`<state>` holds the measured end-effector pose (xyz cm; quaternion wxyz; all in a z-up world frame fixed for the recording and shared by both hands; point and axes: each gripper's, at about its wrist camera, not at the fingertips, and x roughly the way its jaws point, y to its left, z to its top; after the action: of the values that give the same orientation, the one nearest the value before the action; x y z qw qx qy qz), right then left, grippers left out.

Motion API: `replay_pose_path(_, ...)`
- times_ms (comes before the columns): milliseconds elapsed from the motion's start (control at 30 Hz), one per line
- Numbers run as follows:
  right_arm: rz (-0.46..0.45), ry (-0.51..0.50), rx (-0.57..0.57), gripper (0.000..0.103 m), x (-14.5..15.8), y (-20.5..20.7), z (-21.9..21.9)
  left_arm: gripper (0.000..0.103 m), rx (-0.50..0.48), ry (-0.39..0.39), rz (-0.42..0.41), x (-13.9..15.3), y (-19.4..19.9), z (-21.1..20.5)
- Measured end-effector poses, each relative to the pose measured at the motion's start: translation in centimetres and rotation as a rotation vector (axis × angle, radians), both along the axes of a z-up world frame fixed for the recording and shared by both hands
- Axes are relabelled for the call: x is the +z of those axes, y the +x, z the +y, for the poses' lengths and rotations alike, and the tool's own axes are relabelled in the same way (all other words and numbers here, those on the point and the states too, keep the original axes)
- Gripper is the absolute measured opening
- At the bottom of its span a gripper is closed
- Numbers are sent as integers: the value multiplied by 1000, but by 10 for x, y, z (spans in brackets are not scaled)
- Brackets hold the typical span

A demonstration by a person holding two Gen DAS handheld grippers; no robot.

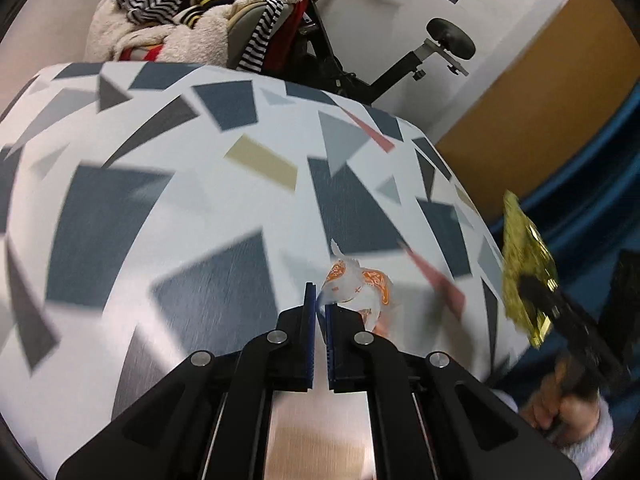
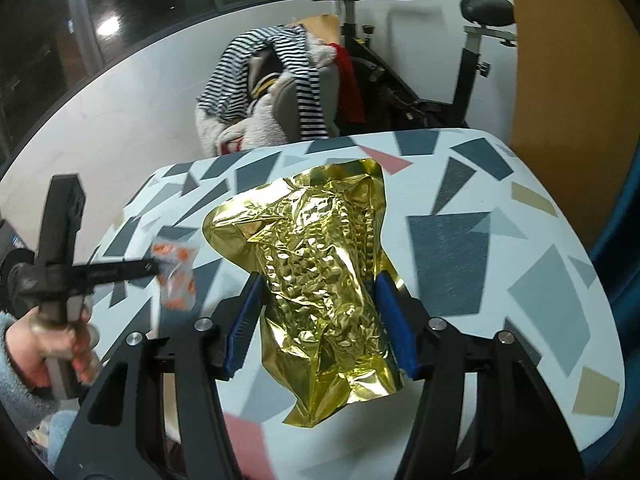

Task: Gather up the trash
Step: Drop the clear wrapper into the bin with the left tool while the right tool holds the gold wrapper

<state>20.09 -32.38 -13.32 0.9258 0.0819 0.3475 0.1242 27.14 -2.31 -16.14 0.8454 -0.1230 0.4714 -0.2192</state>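
two grippers each carry trash above the patterned tabletop [image 1: 168, 216]. left gripper [image 1: 320, 300] is pinched together on a clear orange-printed wrapper [image 1: 360, 284] sticking out past its tips. right gripper [image 2: 320, 292] clamps a crinkled gold foil bag [image 2: 320, 264] between its blue pads [image 2: 394, 320].

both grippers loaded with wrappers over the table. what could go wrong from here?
1. Left gripper pinches only an edge of the clear orange-printed wrapper; most of it hangs free and may slip out in transit.
2. Right gripper holds the crinkled gold foil bag across its width; slick foil could slide or buckle loose over the patterned table.
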Motion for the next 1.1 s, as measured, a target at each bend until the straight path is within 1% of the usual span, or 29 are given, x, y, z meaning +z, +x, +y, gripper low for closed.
replay_pose_path(133,-1,-6,42,58,3,-18,24,5,12,5,7,1,-59,26)
replay_pose_path(200,-4,-26,77,58,4,-32,39,5,17,10,3,1,-84,36)
replay_pose_path(300,-7,-40,105,58,4,-45,52,5,11,34,-11,0,-115,45)
replay_pose_path(467,-5,-58,148,58,0,-66,72,5,-30,115,-41,-5,-167,46)
replay_pose_path(567,-4,-60,161,58,-3,-77,79,5,-66,172,-39,-16,-186,37)
replay_pose_path(667,4,-46,164,58,-7,-86,83,5,-103,218,-29,-27,-198,25)
replay_pose_path(700,7,-41,165,58,-8,-90,84,5,-115,222,-20,-31,-201,22)
replay_pose_path(867,16,-48,168,58,-13,-97,81,5,-138,201,39,-49,-205,15)
replay_pose_path(1100,38,-36,157,59,-21,-95,73,5,-163,179,109,-72,-206,7)
